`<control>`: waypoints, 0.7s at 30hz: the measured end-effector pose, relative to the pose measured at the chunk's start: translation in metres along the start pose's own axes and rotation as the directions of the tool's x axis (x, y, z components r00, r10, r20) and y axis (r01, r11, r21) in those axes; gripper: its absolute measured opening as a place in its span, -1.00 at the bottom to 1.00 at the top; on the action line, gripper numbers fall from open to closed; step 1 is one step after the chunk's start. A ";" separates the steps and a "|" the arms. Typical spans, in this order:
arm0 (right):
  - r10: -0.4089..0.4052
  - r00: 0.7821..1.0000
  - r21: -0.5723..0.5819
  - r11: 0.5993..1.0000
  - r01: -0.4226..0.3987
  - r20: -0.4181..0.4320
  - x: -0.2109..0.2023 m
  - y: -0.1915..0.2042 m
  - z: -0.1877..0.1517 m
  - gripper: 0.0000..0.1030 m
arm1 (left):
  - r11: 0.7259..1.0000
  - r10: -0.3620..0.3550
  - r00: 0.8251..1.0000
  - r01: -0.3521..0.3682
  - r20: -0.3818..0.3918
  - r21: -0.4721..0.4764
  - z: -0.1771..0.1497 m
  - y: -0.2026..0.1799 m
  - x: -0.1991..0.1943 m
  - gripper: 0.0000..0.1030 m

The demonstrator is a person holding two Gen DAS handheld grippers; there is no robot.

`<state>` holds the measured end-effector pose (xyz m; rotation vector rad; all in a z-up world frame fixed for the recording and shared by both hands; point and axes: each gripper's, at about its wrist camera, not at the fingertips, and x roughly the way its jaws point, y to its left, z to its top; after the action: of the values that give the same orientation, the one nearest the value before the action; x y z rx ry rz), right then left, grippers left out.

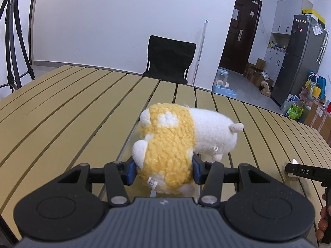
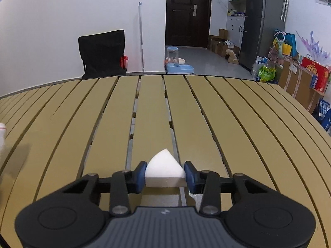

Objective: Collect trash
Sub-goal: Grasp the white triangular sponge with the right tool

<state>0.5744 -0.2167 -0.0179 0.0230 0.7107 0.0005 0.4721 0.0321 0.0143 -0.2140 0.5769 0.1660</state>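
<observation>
A yellow and white plush toy point(image 1: 175, 136) stands on the slatted tan table point(image 1: 62, 107), and my left gripper point(image 1: 164, 170) is shut on its yellow rear end, blue pads pressed into both sides. In the right wrist view a white wedge-shaped foam piece point(image 2: 164, 167) lies on the table point(image 2: 227, 124) between the blue pads of my right gripper point(image 2: 165, 174), which touch its two sides. One of the right gripper's black fingers point(image 1: 306, 172) shows at the right edge of the left wrist view, with a bit of the white piece point(image 1: 294, 162) at its tip. The plush's edge point(image 2: 2, 132) peeks in at the far left.
A black chair point(image 1: 169, 62) stands at the table's far side. A tripod point(image 1: 12, 41) is at the far left. On the floor beyond are a blue pet feeder point(image 2: 178, 64), a dark fridge point(image 2: 260, 20), boxes and bags point(image 2: 289, 70). A person's hand point(image 1: 322, 217) holds the right gripper.
</observation>
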 end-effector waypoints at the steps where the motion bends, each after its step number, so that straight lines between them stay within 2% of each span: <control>1: 0.005 1.000 0.005 1.000 -0.005 0.009 -0.002 -0.002 -0.001 -0.36 | 1.000 -0.002 1.000 0.002 0.002 0.001 -0.001 0.000 -0.001 -0.02; 10: 0.057 0.997 0.054 0.997 -0.060 0.054 -0.030 -0.013 -0.013 -0.41 | 1.000 -0.013 1.000 0.013 0.021 0.008 -0.007 0.003 -0.013 -0.02; 21: 0.112 0.988 0.026 0.993 -0.115 0.105 -0.081 -0.006 -0.030 -0.43 | 0.999 -0.031 0.998 0.030 0.057 0.026 -0.015 0.013 -0.040 -0.02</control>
<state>0.4933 -0.2223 0.0123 0.0933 0.6055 0.0964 0.4286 0.0373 0.0218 -0.1935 0.5183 0.1347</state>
